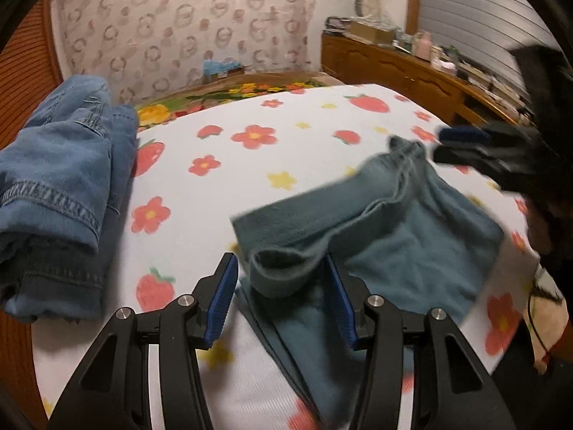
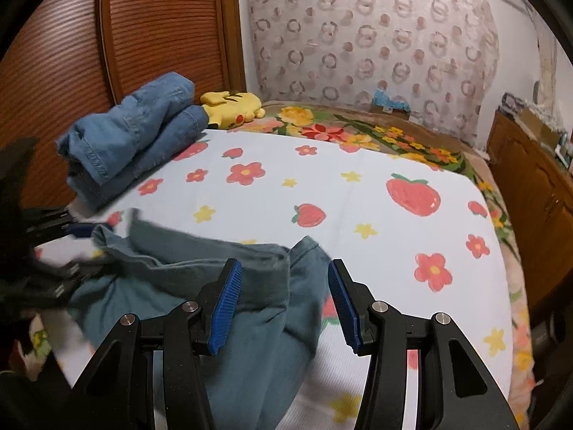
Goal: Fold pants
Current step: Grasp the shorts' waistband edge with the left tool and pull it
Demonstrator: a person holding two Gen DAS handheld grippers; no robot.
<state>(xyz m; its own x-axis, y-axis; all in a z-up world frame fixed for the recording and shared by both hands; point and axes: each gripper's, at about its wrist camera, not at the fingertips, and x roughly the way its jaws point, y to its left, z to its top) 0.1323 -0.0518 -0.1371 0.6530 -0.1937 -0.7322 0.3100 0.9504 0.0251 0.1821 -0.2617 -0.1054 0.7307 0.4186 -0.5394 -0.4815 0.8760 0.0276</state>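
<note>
Teal-grey pants [image 1: 412,236] [image 2: 172,261] lie partly folded on the strawberry-print bedcover [image 1: 222,179] [image 2: 358,193]. In the left wrist view my left gripper [image 1: 281,261] is open, with a raised fold of the pants standing between its blue pads; only the right pad touches the cloth. My right gripper [image 2: 283,265] is open too, and a blurred pants edge sits between its pads without being pinched. From the left wrist view the right gripper [image 1: 444,143] is at the pants' far lifted corner. From the right wrist view the left gripper [image 2: 75,249] appears blurred at the cloth's left end.
A stack of folded blue jeans [image 1: 61,179] [image 2: 136,136] sits at the bed's left side, with a yellow plush toy [image 2: 232,105] behind it. A wooden dresser [image 1: 412,71] [image 2: 530,186] with clutter lines the right. A slatted wooden door [image 2: 161,18] stands behind the jeans.
</note>
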